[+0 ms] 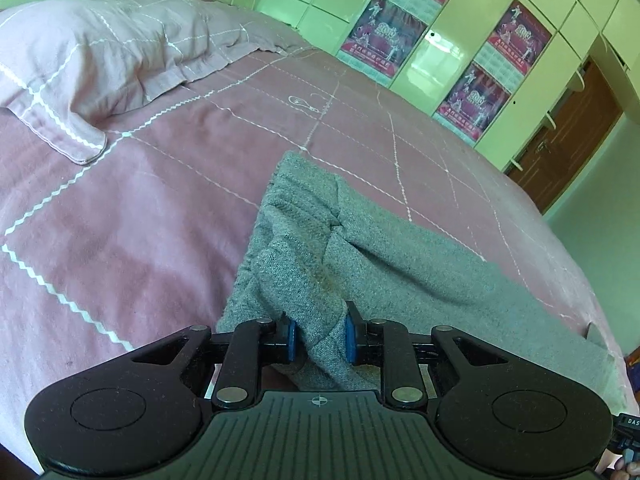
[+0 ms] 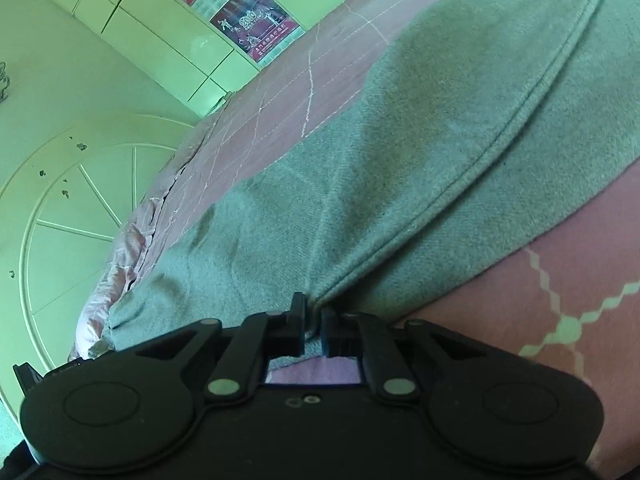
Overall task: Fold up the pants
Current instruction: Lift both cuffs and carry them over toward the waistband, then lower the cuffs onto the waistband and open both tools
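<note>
Gripping grey pants (image 1: pixel 372 240) spread on the bed (image 1: pixel 140 208), left tongs (image 1: pixel 320 338) clamp bunched cloth, right tongs (image 2: pixel 314 320) pinch a seam edge, likely to lift for folding.

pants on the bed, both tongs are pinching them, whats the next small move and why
Probably lift both together and carry the held edge across. The left tongs clamp a bunched fold of the grey pants; the right tongs grip its seamed edge, the rest flat on the pink bedspread.
</note>
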`<action>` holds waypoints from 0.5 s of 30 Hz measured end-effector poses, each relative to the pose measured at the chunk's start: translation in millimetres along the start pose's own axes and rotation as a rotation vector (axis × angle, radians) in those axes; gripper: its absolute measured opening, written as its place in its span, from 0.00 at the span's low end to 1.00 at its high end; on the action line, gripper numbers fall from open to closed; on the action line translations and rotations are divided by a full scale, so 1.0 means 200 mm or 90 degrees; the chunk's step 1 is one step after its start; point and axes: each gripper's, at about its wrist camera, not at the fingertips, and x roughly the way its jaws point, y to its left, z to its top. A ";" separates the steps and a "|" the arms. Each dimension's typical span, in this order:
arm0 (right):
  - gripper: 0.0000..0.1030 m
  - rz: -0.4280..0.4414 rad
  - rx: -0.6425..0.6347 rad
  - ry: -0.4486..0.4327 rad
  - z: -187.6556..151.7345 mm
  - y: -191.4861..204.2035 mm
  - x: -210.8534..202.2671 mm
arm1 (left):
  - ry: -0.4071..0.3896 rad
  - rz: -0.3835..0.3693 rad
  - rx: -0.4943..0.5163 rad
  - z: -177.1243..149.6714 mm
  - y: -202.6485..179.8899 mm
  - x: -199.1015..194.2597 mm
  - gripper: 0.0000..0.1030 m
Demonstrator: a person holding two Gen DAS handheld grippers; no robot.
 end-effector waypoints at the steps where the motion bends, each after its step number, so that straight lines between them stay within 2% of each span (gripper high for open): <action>1: 0.00 0.001 0.003 0.000 0.00 0.00 0.00 | 0.003 -0.003 -0.009 0.00 0.00 0.00 0.23; 6: 0.00 0.004 -0.003 0.001 0.01 -0.04 -0.02 | 0.008 0.000 -0.014 0.02 -0.01 -0.01 0.25; 7: 0.00 0.005 -0.001 0.002 0.01 -0.04 -0.03 | 0.005 0.003 -0.018 0.02 -0.02 -0.01 0.29; 9: 0.00 0.007 0.001 0.003 0.01 -0.04 -0.02 | -0.012 0.019 -0.016 0.03 -0.04 -0.05 0.44; 10: 0.00 0.009 0.004 0.003 0.01 -0.04 -0.02 | -0.031 0.038 -0.007 0.03 -0.05 -0.08 0.68; 11: 0.00 0.010 0.008 0.003 0.01 -0.05 -0.02 | -0.053 0.075 0.003 0.02 -0.07 -0.13 1.00; 13: 0.00 0.016 0.014 0.003 0.02 -0.06 -0.02 | -0.102 0.183 0.034 0.00 -0.12 -0.21 1.00; 15: 0.00 0.021 0.017 0.002 0.02 -0.06 -0.03 | -0.115 0.196 0.058 -0.04 -0.18 -0.28 1.00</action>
